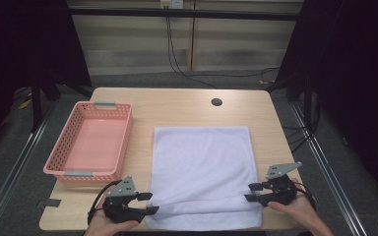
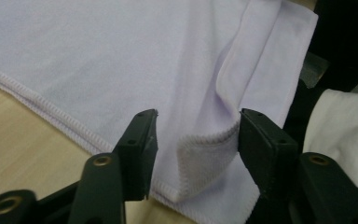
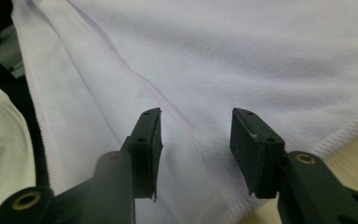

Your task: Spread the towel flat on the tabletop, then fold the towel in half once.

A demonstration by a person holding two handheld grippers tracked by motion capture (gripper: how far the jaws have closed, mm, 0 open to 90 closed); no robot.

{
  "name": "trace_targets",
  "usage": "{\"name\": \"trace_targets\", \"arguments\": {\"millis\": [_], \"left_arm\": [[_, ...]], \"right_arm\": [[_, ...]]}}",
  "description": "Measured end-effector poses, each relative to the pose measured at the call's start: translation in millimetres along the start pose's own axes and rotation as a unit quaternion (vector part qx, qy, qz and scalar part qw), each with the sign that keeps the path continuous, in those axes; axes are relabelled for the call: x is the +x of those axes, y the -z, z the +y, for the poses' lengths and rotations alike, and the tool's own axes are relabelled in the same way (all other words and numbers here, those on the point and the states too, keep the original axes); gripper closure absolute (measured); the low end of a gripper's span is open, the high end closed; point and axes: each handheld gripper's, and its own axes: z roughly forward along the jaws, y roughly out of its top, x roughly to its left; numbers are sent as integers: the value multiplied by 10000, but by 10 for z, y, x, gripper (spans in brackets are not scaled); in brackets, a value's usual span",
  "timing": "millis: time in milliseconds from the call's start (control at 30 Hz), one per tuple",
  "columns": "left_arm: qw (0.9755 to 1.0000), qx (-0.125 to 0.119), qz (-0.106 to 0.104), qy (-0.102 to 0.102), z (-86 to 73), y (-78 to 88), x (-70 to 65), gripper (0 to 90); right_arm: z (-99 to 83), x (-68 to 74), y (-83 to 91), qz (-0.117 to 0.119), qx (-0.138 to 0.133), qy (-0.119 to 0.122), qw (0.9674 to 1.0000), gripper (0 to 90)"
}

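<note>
While both hands lie low at the table's near edge, left gripper (image 1: pixel 147 202) and right gripper (image 1: pixel 250 192) fingers gape around the towel (image 1: pixel 202 162), gripping nothing.

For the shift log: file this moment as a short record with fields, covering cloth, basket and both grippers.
cloth: white towel spread flat on the table, near edge folded over in a narrow strip
basket: pink basket left of the towel, nothing in it
left gripper: jaws open at the towel's near left corner, hem between them
right gripper: jaws open at the towel's near right edge
</note>
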Motion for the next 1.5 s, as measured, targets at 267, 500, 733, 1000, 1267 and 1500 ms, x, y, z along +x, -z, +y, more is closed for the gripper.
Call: {"name": "trace_targets", "arguments": {"millis": [267,500,733,1000,1267,1500], "left_arm": [[9983,474,-269,-193,-35,-142,-48,829],[9974,350,-584,-233,-119,22,-125,793],[9996,-124,-183,155,-14,137,53,587],[9982,92,251,537,278,-243,302,521],[9969,424,470,462,445,-642,573,509],[9951,532,714,430,430,-725,678,523]], "right_arm": [[-33,134,-105,267,275,249,9990,846],[-200,450,208,476,43,398,9981,743],[-228,333,370,48,-579,-1,9983,647],[14,23,110,-424,-397,-25,9983,537],[357,-380,-301,-844,-131,-198,9961,437],[458,-499,-588,-1194,-4,-276,9925,262]]}}
